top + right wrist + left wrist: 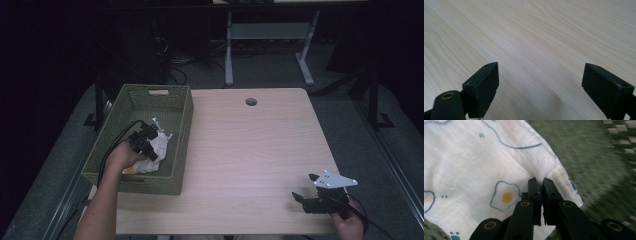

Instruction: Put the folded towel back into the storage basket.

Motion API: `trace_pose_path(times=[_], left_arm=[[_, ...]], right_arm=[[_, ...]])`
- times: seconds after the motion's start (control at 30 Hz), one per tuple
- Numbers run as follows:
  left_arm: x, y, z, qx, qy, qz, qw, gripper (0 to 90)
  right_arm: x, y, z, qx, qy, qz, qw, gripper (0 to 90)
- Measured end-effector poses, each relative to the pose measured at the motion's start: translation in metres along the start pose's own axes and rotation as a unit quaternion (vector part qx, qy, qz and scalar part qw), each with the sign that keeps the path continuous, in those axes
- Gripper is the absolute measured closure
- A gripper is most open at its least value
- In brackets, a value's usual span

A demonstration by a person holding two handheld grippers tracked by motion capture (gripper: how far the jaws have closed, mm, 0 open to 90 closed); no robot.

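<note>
A white cloth (156,150) printed with fried eggs and blue outlines lies inside a green woven basket (181,112) at the table's left. My left gripper (148,141) reaches down into the basket. In the left gripper view its jaws are pressed together on a fold of the cloth (474,170), the left gripper (541,181) pinching the fabric near its edge. My right gripper (306,186) rests low at the front right of the wooden table (250,145), pointing left. In the right gripper view the right gripper (540,75) stands wide open over bare wood with nothing between its fingers.
A round cable hole (251,101) sits near the table's far edge. The basket's walls (599,157) surround the cloth closely. Beyond the table stand white desk legs (229,55) and cables on a dark floor.
</note>
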State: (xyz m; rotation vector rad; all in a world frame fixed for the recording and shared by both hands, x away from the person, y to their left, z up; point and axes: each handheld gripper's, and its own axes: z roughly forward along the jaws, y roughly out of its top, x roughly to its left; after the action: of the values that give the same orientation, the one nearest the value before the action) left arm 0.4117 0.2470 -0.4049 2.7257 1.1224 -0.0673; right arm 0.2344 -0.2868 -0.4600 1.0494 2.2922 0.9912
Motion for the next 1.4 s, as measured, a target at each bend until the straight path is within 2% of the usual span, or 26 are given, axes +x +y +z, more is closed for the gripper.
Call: trace_pose_path(times=[0.03,0.07,0.13,0.2,0.27,0.3,0.33,0.37,0.43,0.47,0.53,0.6,0.73,0.9,0.93,0.97,1.0,1.07,1.13,1.2,1.27,1.3,1.33,1.4], left_arm=[[-0.003,-0.001,-0.001,-0.005,-0.018,0.011,0.9998,86.9],[-0.005,-0.001,-0.004,-0.010,-0.024,0.015,0.9995,85.0],[-0.005,-0.001,-0.009,-0.020,-0.006,-0.004,0.9998,65.7],[-0.001,-0.003,-0.015,-0.024,0.006,-0.010,0.9996,69.6],[0.005,-0.004,-0.018,-0.028,0.021,-0.029,0.9990,73.1],[0.010,-0.004,-0.018,-0.029,0.030,-0.039,0.9984,79.0],[0.010,-0.004,-0.018,-0.029,0.030,-0.039,0.9984,80.5],[0.015,-0.003,-0.013,-0.023,0.048,-0.051,0.9973,82.5],[0.017,-0.002,-0.011,-0.021,0.055,-0.053,0.9968,82.9],[0.021,0.000,-0.007,-0.016,0.057,-0.062,0.9963,83.3],[0.024,0.002,-0.001,-0.009,0.052,-0.065,0.9965,83.6],[0.026,0.005,0.014,0.021,0.059,-0.066,0.9959,83.6],[0.029,0.005,0.016,0.024,0.056,-0.068,0.9959,82.2],[0.028,0.001,0.001,-0.008,0.078,-0.076,0.9940,77.2],[0.029,-0.003,-0.005,-0.022,0.086,-0.084,0.9925,76.9],[0.029,-0.003,-0.005,-0.022,0.086,-0.084,0.9925,77.0],[0.029,-0.005,-0.008,-0.030,0.094,-0.084,0.9915,77.0],[0.029,-0.010,-0.014,-0.044,0.090,-0.090,0.9908,77.2],[0.028,-0.011,-0.015,-0.045,0.096,-0.088,0.9905,77.2],[0.023,-0.016,-0.018,-0.062,0.082,-0.092,0.9904,75.9],[0.021,-0.017,-0.020,-0.061,0.084,-0.093,0.9903,75.6],[0.020,-0.020,-0.023,-0.072,0.078,-0.097,0.9896,73.4],[0.020,-0.020,-0.023,-0.072,0.078,-0.097,0.9896,72.5],[0.016,-0.025,-0.030,-0.091,0.073,-0.103,0.9878,69.8]], right_arm=[[0.000,0.000,0.000,0.000,0.000,0.000,1.0000,13.7],[0.001,0.001,0.000,-0.001,0.000,-0.002,1.0000,13.7],[0.002,0.001,0.000,0.001,0.001,-0.003,1.0000,13.7],[0.003,0.001,0.001,0.001,0.001,-0.006,1.0000,13.7],[0.003,0.001,0.001,0.002,0.000,-0.007,1.0000,13.7],[0.003,0.001,0.000,0.001,0.001,-0.006,1.0000,13.7],[0.003,0.001,0.000,0.001,0.001,-0.006,1.0000,13.7],[0.002,0.001,0.001,0.002,0.001,-0.005,1.0000,13.7],[0.002,0.001,0.001,0.002,0.003,-0.004,1.0000,13.7],[0.001,0.000,0.001,0.001,0.003,-0.003,1.0000,13.7],[0.000,0.000,0.001,0.002,0.002,-0.003,1.0000,13.7],[0.000,0.001,0.001,0.000,0.004,-0.002,1.0000,13.7],[0.000,0.001,0.000,-0.004,0.005,-0.003,1.0000,13.7],[0.000,0.001,0.000,-0.003,0.005,-0.003,1.0000,13.7],[0.000,0.001,0.001,-0.003,0.006,-0.005,1.0000,13.7],[0.000,0.001,0.001,-0.003,0.006,-0.005,1.0000,13.7],[0.000,0.001,0.001,-0.002,0.005,-0.004,1.0000,13.7],[0.001,0.002,0.000,-0.003,0.005,-0.004,1.0000,13.7],[0.001,0.002,0.000,-0.003,0.005,-0.005,1.0000,13.7],[0.002,0.003,0.002,-0.003,0.006,-0.005,1.0000,13.7],[0.002,0.003,0.002,0.001,0.004,-0.004,1.0000,13.7],[0.003,0.004,0.003,0.001,0.006,-0.008,1.0000,13.7],[0.003,0.004,0.003,0.001,0.006,-0.008,1.0000,13.7],[0.005,0.004,0.003,0.002,0.007,-0.014,0.9999,13.7]])
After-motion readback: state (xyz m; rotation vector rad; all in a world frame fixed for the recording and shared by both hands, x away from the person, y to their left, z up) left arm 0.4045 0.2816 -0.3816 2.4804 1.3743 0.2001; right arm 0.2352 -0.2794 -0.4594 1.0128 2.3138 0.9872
